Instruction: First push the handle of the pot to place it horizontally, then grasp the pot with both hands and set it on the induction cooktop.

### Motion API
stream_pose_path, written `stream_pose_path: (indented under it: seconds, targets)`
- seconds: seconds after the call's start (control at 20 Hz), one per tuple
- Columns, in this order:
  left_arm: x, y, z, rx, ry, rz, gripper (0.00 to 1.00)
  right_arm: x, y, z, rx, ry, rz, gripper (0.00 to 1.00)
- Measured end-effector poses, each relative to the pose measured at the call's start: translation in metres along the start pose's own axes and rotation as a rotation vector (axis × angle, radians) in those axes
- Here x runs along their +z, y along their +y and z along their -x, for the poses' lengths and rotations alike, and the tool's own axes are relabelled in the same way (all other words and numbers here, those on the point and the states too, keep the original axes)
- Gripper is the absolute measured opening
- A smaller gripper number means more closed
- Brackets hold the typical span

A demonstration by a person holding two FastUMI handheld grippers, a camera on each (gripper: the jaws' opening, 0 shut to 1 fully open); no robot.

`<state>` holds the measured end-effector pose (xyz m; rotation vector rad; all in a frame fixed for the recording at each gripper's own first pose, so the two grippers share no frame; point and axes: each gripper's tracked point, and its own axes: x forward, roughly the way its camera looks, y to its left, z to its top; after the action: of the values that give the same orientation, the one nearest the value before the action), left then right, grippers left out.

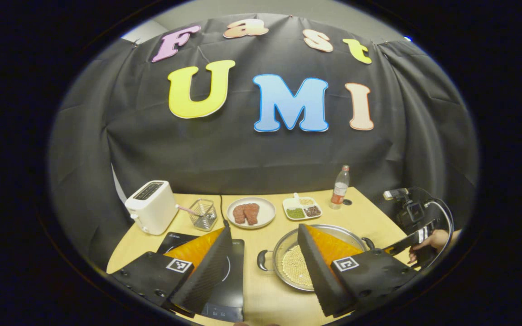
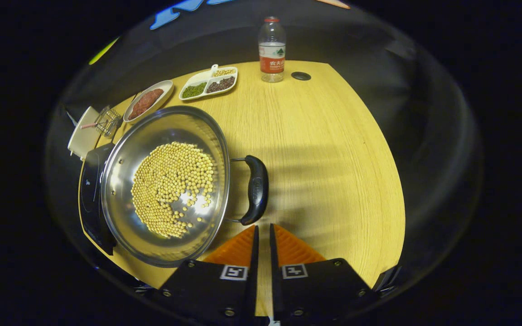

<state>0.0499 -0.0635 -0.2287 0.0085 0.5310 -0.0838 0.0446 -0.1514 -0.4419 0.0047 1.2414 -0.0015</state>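
Your pot point(image 2: 166, 183) sits on the table point(image 2: 329, 154) beside the induction cooktop point(image 1: 229, 290), a heap of pale beans in its bowl and two black handles on its rim. Behind it: one plate point(image 1: 251, 212) with two meat pieces, one divided dish point(image 1: 302, 208) of grains, one bottle point(image 2: 272, 50). Your left gripper point(image 1: 263, 235) gapes wide, empty. Your right gripper point(image 2: 262, 233) is nearly closed, holding nothing, tips just short of the near handle point(image 2: 256, 189).

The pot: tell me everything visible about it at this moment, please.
The pot is a wide, shallow, shiny metal pan with two dark loop handles on wire brackets, one on each side. A layer of pale yellow beans covers its bottom. It sits upright on the wooden table, beside the induction cooktop, not yet on it. The right gripper, fingers nearly closed, points at the near handle; contact is unclear.
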Motion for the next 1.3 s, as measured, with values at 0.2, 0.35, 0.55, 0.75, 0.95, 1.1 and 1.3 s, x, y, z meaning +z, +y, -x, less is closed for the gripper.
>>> stream_pose_path:
  seconds: [0.2,0.35,0.55,0.75,0.95,1.1,1.3]
  targets:
    - [0.001,-0.004,-0.005,-0.034,0.002,0.002,0.97,-0.002,-0.011,0.028,-0.036,-0.079,-0.03,0.72]
    - [-0.002,-0.007,-0.025,-0.051,0.012,-0.004,0.97,0.009,-0.006,0.052,-0.03,-0.207,-0.049,1.0]
    - [-0.028,-0.012,-0.039,-0.076,0.066,-0.009,0.97,0.027,0.01,0.071,0.01,-0.339,-0.045,1.0]
    - [-0.061,-0.016,-0.058,-0.087,0.137,-0.018,0.97,0.033,0.026,0.063,0.036,-0.364,-0.04,1.0]
    - [-0.092,-0.015,-0.083,-0.091,0.204,-0.037,0.99,0.034,0.03,0.049,0.045,-0.358,-0.046,1.0]
    - [-0.115,-0.012,-0.102,-0.093,0.249,-0.041,0.99,0.036,0.028,0.037,0.031,-0.361,-0.037,1.0]
    - [-0.151,-0.006,-0.127,-0.07,0.318,-0.042,0.98,0.037,0.025,0.02,0.025,-0.35,-0.052,1.0]
